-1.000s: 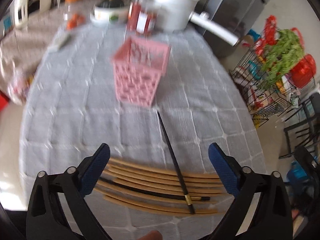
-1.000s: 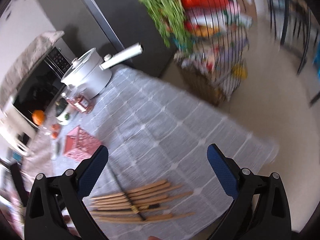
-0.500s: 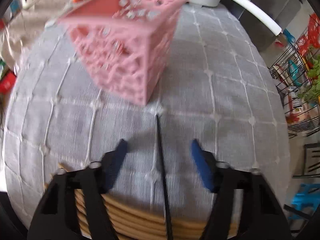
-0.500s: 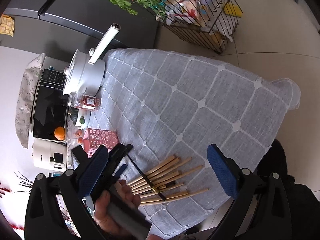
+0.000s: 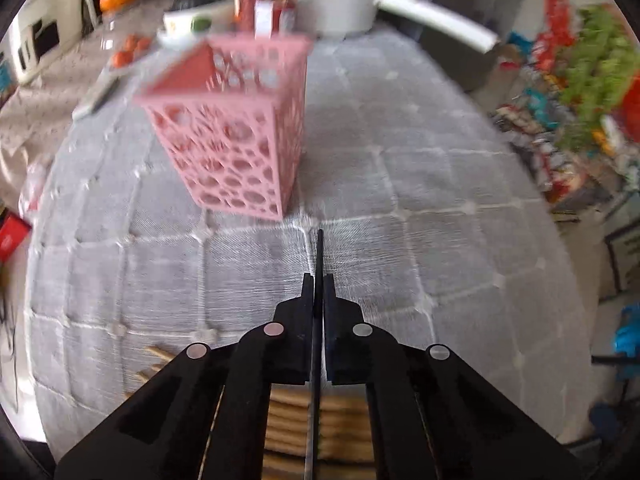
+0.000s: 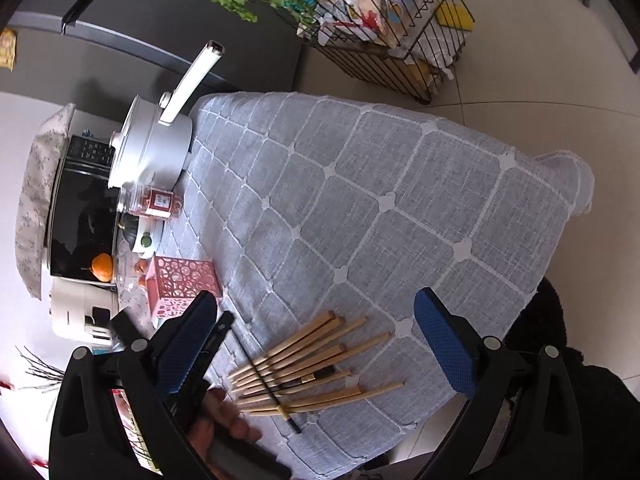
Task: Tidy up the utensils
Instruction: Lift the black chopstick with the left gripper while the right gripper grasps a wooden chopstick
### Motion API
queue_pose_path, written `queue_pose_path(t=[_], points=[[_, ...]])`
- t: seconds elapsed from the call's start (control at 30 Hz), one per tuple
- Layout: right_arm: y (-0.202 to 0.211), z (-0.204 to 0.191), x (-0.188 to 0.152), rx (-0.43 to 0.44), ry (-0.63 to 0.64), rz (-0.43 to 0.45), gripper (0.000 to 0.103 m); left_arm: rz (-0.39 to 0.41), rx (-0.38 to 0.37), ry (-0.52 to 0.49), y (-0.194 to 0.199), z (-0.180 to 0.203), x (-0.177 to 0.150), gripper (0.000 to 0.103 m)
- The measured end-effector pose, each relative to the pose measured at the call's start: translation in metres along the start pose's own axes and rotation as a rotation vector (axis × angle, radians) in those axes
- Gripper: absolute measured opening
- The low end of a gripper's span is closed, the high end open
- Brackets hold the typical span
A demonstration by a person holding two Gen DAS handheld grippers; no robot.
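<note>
My left gripper is shut on a black chopstick whose tip points toward a pink perforated basket standing just ahead on the grey tablecloth. Several wooden chopsticks lie under the left gripper. In the right wrist view the same pile of wooden chopsticks lies near the table's front edge, the black chopstick crosses it, and the left gripper sits beside the pink basket. My right gripper is open and empty, high above the table.
A white pot with a long handle, a red-labelled jar, a bowl and an orange stand at the table's far end. A wire rack with greens stands on the floor beyond the table's edge.
My left gripper has closed on the black chopstick. The right gripper has risen and turned, and now looks down at the table from above.
</note>
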State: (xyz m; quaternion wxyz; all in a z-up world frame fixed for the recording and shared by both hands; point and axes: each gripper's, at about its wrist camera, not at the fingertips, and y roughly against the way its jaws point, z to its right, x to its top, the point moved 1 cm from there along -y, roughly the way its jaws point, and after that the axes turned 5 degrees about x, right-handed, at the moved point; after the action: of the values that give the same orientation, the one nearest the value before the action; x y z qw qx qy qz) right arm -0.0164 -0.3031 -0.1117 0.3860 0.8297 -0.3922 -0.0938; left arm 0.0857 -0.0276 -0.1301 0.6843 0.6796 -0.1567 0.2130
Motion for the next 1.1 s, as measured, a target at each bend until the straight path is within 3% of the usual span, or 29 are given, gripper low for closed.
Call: queue_pose_path(t=[0.13,0.23,0.33,0.4,0.57,0.67,0.93,1.1], points=[[-0.006,0.010,-0.007,-0.018,-0.036,-0.046,0.096,0.079,-0.075,-0.034,0.039,-0.022,-0.007,0.004],[-0.007,0.031,-0.022,-0.011,-0.128,-0.076,0.095,0.184,-0.103,-0.071,0.075,-0.037,-0.001,0.003],[-0.008,0.045,-0.043,-0.014,-0.198,-0.102,0.076,0.317,-0.126,-0.079,0.114,-0.047,0.006,0.003],[-0.010,0.045,-0.056,-0.052,-0.203,-0.097,0.057,0.362,-0.164,-0.069,0.133,-0.050,0.005,0.003],[-0.018,0.054,-0.087,-0.140,-0.265,-0.085,0.046,0.466,-0.196,-0.105,0.172,-0.055,-0.007,0.003],[-0.025,0.055,-0.090,-0.161,-0.291,-0.064,0.034,0.496,-0.226,-0.106,0.187,-0.059,-0.012,0.003],[-0.039,0.040,-0.078,-0.198,-0.303,-0.008,0.027,0.529,-0.273,-0.085,0.206,-0.077,-0.016,0.003],[-0.046,0.031,-0.077,-0.232,-0.239,0.029,0.012,0.521,-0.271,-0.073,0.205,-0.081,-0.013,0.003]])
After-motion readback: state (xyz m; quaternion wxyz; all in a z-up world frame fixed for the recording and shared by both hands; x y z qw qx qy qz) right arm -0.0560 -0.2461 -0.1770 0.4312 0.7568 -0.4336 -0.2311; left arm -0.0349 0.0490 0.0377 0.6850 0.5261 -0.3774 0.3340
